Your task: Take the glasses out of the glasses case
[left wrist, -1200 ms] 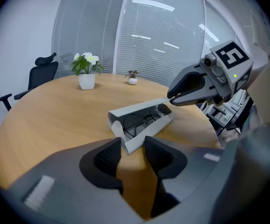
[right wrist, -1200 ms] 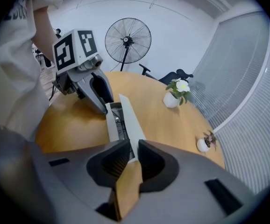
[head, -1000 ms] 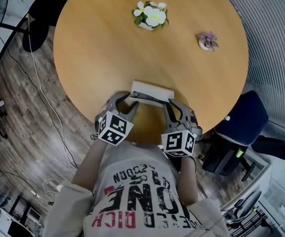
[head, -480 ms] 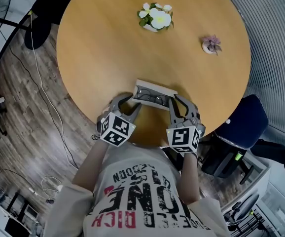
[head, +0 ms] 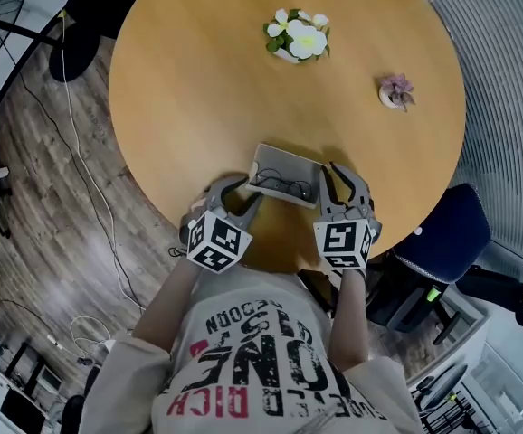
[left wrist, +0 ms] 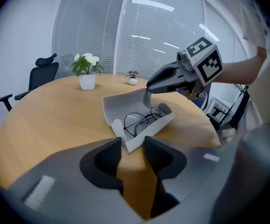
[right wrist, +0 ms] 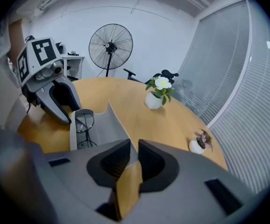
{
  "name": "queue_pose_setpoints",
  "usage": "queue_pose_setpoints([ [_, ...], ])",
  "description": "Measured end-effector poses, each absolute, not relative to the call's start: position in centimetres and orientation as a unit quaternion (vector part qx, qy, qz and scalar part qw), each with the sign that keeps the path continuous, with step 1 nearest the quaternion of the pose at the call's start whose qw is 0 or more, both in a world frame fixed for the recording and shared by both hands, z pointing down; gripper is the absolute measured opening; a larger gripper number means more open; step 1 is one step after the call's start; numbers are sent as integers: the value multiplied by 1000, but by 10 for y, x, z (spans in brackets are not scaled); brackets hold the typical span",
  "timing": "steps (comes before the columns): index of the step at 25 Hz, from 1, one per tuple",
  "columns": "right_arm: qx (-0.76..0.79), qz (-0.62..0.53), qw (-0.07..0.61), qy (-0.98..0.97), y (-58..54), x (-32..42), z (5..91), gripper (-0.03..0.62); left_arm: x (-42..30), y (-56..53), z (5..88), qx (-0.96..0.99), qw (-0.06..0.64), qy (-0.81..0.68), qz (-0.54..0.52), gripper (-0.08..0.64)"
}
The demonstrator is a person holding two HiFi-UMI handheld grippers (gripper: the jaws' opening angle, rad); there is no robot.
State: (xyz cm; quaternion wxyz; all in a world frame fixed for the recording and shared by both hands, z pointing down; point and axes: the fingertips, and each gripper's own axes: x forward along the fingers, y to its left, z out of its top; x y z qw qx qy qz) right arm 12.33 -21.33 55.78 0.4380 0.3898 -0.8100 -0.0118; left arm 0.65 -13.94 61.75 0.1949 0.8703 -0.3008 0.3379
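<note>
bare tabletop [head: 198,89] beyond the open glasses case [head: 280,163], flower pot [head: 299,42] and small plant [head: 395,90] only at the far side

The shirt [head: 261,369] carries print, seen upside down from above: big outlined letters that read "ONE". The red row beside them seems to read "RICH", though that is not certain, and the small dark row is too small to tell. The left cube [head: 216,240] and the right cube [head: 341,244] bear black-and-white square marker patterns.

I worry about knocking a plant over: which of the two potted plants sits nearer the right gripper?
The small purple-leaved plant, not the larger white-flowered one farther back.
</note>
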Motion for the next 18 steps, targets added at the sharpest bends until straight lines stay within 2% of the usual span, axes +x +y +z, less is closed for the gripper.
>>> queue_pose_setpoints([
  [18, 397, -2, 427, -813, -234, 125, 572, 57, 5, -141, 619, 866, 208, -302, 341, 166],
])
